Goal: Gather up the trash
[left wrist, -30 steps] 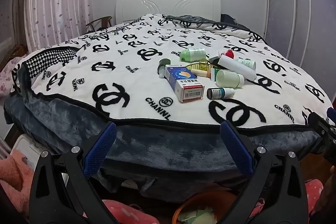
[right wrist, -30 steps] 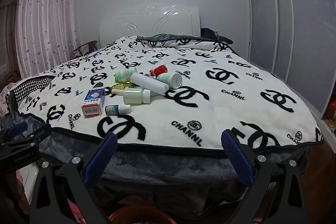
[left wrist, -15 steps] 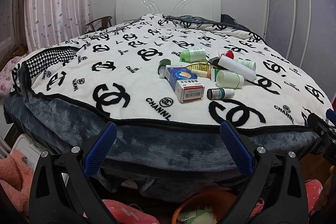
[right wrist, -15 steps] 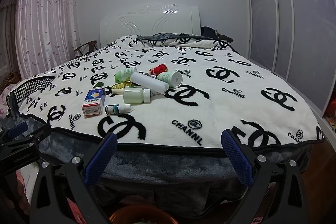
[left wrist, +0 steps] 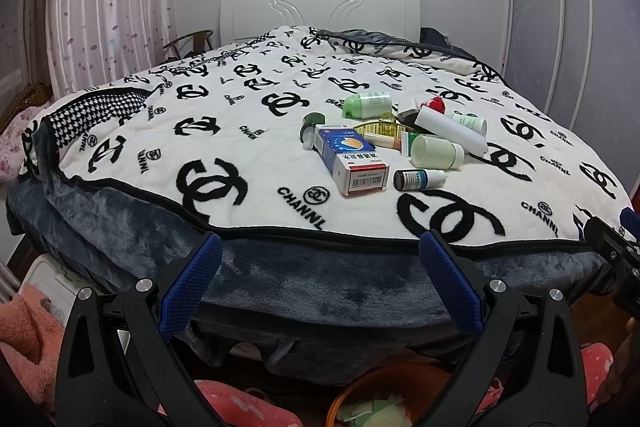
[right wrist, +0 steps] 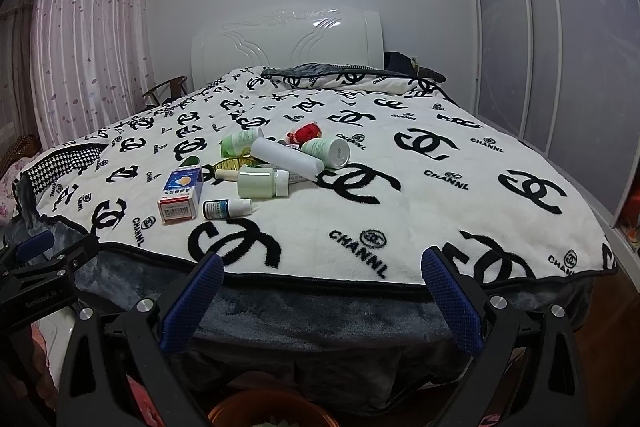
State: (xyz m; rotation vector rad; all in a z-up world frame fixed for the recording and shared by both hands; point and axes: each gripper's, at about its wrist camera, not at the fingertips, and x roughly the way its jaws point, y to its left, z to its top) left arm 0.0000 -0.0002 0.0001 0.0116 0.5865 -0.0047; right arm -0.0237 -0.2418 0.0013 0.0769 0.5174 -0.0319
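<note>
Both the left gripper [left wrist: 320, 279] and the right gripper [right wrist: 322, 291] hang at the foot of the bed with jaws spread wide and empty, an orange bin [left wrist: 384, 387] just below. Well beyond them, the trash lies clustered on the blanket [left wrist: 248, 163]: a blue-and-white medicine box [left wrist: 352, 159] and a small dropper bottle [left wrist: 418, 179] nearest, then a pale green bottle [left wrist: 438, 151] and a white tube [left wrist: 450, 129].

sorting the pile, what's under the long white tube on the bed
The white tube lies tilted across a flat printed packet and beside the pale green bottle. What else it covers is hidden.

Orange basin [left wrist: 384, 391] cut off below
</note>
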